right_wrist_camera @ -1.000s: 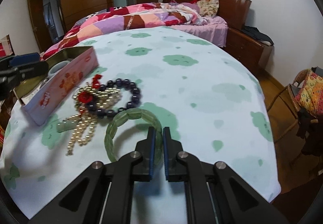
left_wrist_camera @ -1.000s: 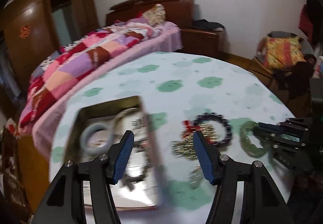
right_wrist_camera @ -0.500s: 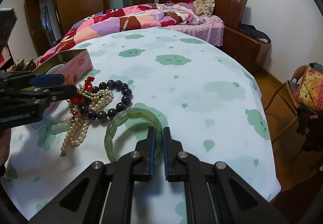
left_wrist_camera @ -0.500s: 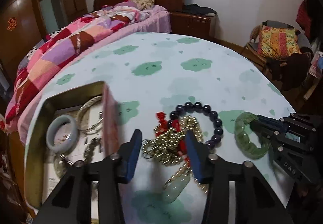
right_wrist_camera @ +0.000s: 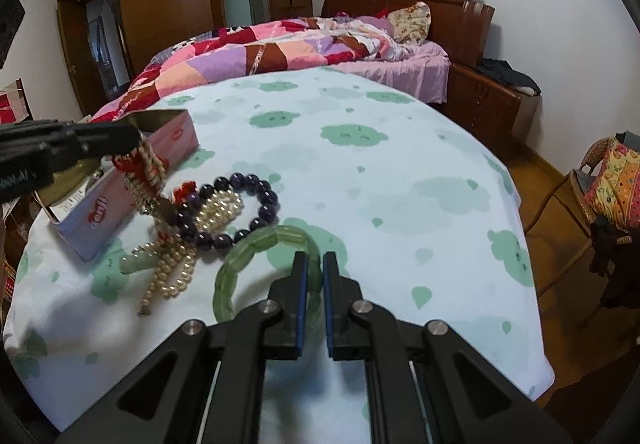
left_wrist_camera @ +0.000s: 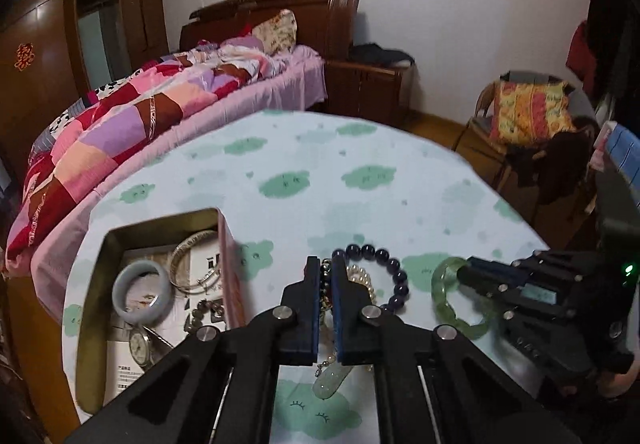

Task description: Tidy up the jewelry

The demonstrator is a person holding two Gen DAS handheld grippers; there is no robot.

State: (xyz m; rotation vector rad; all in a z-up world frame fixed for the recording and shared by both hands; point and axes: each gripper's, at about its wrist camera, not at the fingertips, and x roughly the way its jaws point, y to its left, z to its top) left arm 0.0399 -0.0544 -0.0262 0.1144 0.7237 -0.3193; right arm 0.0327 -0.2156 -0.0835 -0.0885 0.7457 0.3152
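Two grippers on jewelry, round table

Left gripper low over table edge, blue pads clamped on pearl cluster, its gold-and-red end lifted beside tin; right gripper level, pinching green bangle on the cloth. Dark bead bracelet touches pearls and bangle. Tin holds grey bangle, silver bangles, watch. Tin's pink side carries red lettering, unreadable

Far tabletop open; tin box blocks left edge; jewelry pile beside it.
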